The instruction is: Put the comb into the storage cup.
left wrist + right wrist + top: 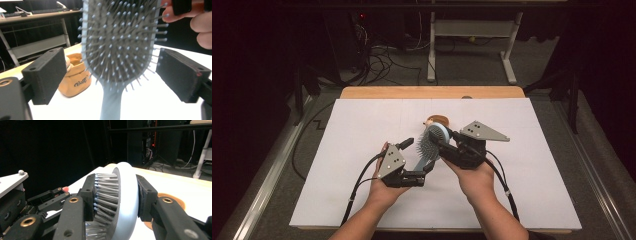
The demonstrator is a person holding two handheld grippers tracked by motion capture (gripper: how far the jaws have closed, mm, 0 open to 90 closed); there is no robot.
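A pale blue hairbrush (431,145) with grey bristles is held up over the white sheet between my two hands. My right gripper (439,138) is shut on the brush head: in the right gripper view one pad presses the bristles and the other the smooth back of the hairbrush (126,202), with the gripper (117,195) clamped across it. My left gripper (418,157) is open. In its own view the hairbrush (120,45) stands upright between the two black pads of the gripper (115,75), bristles facing the camera, with a gap on each side.
A small orange pouch (437,120) with a printed label sits on the white sheet (362,130) just behind the brush, also seen as the pouch (75,82). The wooden table edge (432,92) lies beyond. A white desk frame (432,50) and floor cables stand farther back.
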